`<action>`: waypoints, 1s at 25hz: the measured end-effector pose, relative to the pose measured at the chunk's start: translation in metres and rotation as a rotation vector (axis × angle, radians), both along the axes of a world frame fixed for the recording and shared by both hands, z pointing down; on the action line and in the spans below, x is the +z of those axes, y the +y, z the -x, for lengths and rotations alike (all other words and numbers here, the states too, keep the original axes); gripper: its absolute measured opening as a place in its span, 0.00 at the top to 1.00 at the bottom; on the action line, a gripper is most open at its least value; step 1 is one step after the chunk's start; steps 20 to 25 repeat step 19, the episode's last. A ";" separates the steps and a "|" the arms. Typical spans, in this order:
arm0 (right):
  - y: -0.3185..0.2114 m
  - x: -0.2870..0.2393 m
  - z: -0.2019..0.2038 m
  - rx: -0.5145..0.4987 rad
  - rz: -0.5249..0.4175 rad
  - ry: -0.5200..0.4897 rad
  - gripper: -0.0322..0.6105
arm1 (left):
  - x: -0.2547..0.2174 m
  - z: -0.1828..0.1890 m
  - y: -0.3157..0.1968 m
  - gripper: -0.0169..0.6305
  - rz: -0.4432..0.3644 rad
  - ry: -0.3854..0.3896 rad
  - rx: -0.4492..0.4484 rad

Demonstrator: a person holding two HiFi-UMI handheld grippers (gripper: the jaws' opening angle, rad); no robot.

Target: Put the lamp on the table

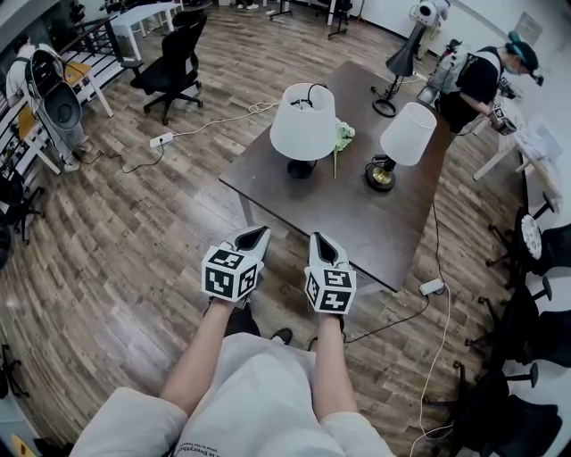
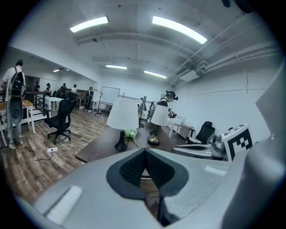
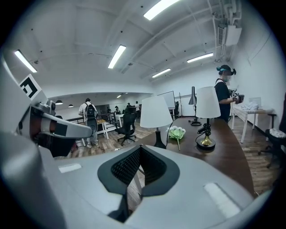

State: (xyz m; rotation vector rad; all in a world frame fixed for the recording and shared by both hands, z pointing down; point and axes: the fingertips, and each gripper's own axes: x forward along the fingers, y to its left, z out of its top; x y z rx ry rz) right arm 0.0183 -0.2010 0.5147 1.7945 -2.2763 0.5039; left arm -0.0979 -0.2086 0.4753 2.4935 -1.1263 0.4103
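left gripper [image 1: 253, 236] and right gripper [image 1: 323, 244] sat short of the table [image 1: 357, 228], both clenched on nothing.
risk: pushing in closed could've tipped the near lamp [image 1: 303, 122], which looked top-heavy.

A large open room has a floor [image 1: 134, 223] of grey-brown wood planks. A dark rectangular desk [image 1: 357, 223] stands near the middle, set at an angle. Beyond its left corner is a black office chair [image 1: 174, 62] on castors, and behind that a white table [image 1: 147, 13]. A white power strip [image 1: 161, 139] lies on the floor, its cable running toward the desk. A second strip [image 1: 431, 286] lies by the desk's near right corner. More black chairs [image 1: 535, 330] crowd the right side. The walls [image 2: 232, 103] and ceiling [image 2: 134, 49] are white. Long strip lights [image 2: 178, 27] are lit, pipes [image 2: 210, 56] run along the ceiling, and a whiteboard [image 2: 109, 95] stands at the far end.
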 end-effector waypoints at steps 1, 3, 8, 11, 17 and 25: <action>0.000 0.001 0.000 -0.002 0.002 0.002 0.92 | 0.000 -0.001 0.000 0.97 -0.001 0.001 -0.001; 0.001 0.001 -0.002 -0.001 0.006 0.005 0.92 | -0.001 -0.002 0.001 0.97 -0.002 0.002 0.000; 0.002 -0.003 -0.009 0.024 -0.014 0.008 0.92 | -0.001 -0.002 0.001 0.97 -0.006 0.003 0.006; 0.004 -0.005 -0.012 0.037 -0.026 0.012 0.92 | 0.001 0.004 -0.001 0.97 0.002 0.011 -0.014; 0.007 0.000 -0.016 0.042 -0.014 -0.004 0.92 | 0.007 0.000 0.002 0.97 0.014 0.010 -0.003; 0.008 0.001 -0.016 0.040 -0.009 -0.018 0.92 | 0.007 -0.004 0.005 0.97 0.018 0.011 0.013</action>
